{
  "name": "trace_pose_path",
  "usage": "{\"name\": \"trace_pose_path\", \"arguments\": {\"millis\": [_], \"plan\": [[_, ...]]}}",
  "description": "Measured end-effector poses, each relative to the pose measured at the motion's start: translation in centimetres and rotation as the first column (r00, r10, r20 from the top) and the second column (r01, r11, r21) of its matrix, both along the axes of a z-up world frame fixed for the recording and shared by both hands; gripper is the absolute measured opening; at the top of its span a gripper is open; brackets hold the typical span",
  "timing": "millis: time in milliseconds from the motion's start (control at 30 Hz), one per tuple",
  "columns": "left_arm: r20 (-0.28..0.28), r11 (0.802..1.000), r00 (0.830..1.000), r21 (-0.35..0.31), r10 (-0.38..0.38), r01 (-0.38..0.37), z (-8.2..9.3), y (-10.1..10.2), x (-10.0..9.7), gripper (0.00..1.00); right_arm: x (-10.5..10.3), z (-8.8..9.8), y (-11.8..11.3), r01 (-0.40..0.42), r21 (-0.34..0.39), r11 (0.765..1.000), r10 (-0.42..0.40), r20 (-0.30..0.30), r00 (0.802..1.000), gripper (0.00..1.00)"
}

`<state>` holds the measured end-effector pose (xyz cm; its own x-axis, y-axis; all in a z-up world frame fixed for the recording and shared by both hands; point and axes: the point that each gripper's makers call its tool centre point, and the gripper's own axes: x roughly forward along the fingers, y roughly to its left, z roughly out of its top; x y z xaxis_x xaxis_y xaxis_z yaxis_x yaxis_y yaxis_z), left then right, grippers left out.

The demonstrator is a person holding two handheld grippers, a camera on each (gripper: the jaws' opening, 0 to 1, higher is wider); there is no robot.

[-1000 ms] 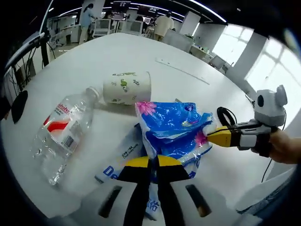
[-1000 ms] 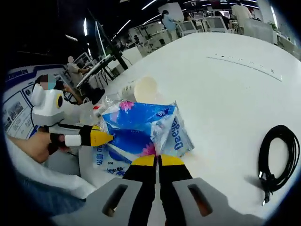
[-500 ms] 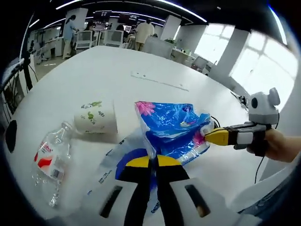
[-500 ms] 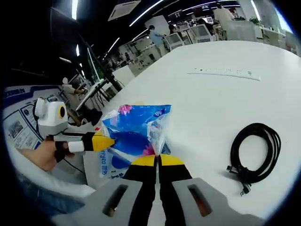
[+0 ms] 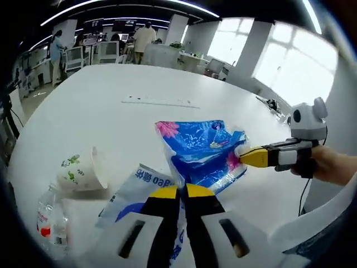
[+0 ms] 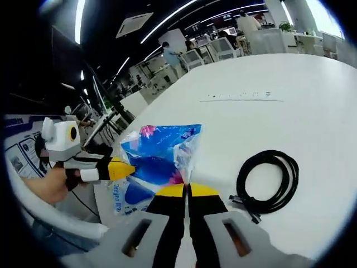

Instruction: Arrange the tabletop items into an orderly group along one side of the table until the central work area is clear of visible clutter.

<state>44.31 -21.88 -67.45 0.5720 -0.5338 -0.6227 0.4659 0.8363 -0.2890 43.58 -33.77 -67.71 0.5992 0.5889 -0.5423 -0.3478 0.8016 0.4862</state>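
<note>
Surface: round white table (image 5: 111, 89), seen in both gripper views.

Far left, left gripper view: clear plastic water bottle with a red and white label (image 5: 47, 223) lies on its side at the table's near edge.

Next along: white paper cup with green leaf print (image 5: 81, 170) lies tipped over just beside the bottle, mouth facing right.

Flat item: white plastic pack with blue lettering (image 5: 139, 192) lies on the table under the raised bag; in the right gripper view it shows below the bag, beside the yellow tips.

Task item: blue plastic bag with pink flower print (image 5: 203, 153) is lifted off the table between the two tools, stretched from one pinch to the other.

Left gripper (image 5: 179, 192): yellow-tipped black jaws pressed together on the bag's lower left edge.

Right gripper (image 5: 245, 156): enters the left gripper view from the right, held by a hand (image 5: 329, 167); its yellow tips are clenched on the bag's right corner. In its own view the jaws (image 6: 187, 191) meet on the bag's lower fold.

Right gripper view, centre to right: the same bag (image 6: 162, 153), then a coiled black cable (image 6: 268, 181) lying on the table well apart from the bag.

Background: a long pale strip (image 5: 159, 101) lies flat farther across the table; office desks and standing people beyond.
</note>
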Motion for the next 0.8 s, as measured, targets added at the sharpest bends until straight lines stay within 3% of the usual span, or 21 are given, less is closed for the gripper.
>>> {"name": "trace_pose_path", "arguments": {"millis": [400,800], "plan": [[0.0,0.994,0.994,-0.019,-0.11,0.11,0.5,-5.3,-0.6,0.0,-1.1,0.2,-4.9,0.117,0.0,0.993,-0.117,-0.018,0.993,0.0],[-0.009,0.991,0.991,-0.029,-0.132,0.132,0.7,-7.1,0.0,0.0,-1.0,0.3,-6.6,0.153,0.005,0.988,-0.153,-0.012,0.988,0.0]]}}
